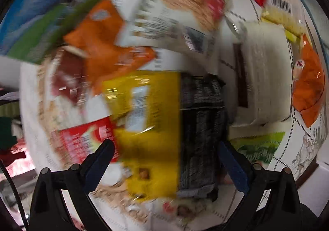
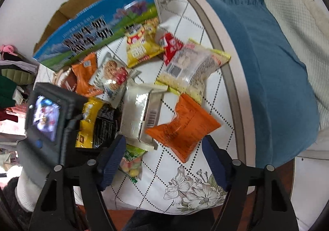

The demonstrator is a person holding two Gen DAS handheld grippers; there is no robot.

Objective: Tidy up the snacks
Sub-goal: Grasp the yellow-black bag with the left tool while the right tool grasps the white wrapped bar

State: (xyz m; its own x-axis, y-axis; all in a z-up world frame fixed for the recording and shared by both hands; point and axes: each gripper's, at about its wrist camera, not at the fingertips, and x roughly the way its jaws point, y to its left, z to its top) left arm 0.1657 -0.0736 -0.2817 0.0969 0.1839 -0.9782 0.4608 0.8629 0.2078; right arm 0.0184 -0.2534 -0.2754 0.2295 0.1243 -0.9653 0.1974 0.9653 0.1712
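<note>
Several snack packs lie on a round table with a white diamond-pattern cloth (image 2: 185,25). My left gripper (image 1: 166,154) is open, its fingers on either side of a yellow-and-black packet (image 1: 164,128), which also shows in the right wrist view (image 2: 96,126). That view is blurred. My right gripper (image 2: 162,159) is open and empty above the cloth, near an orange packet (image 2: 183,126) and a silver-white pack (image 2: 137,113). A green candy bag (image 2: 131,161) lies by its left finger. The left gripper's body (image 2: 45,120) shows at the left.
A blue-and-green cardboard box (image 2: 98,25) stands open at the table's back. Yellow, red, clear and cookie packs (image 2: 141,48) lie in the middle. A bed with a blue blanket (image 2: 267,66) is to the right of the table. Clutter is at the left.
</note>
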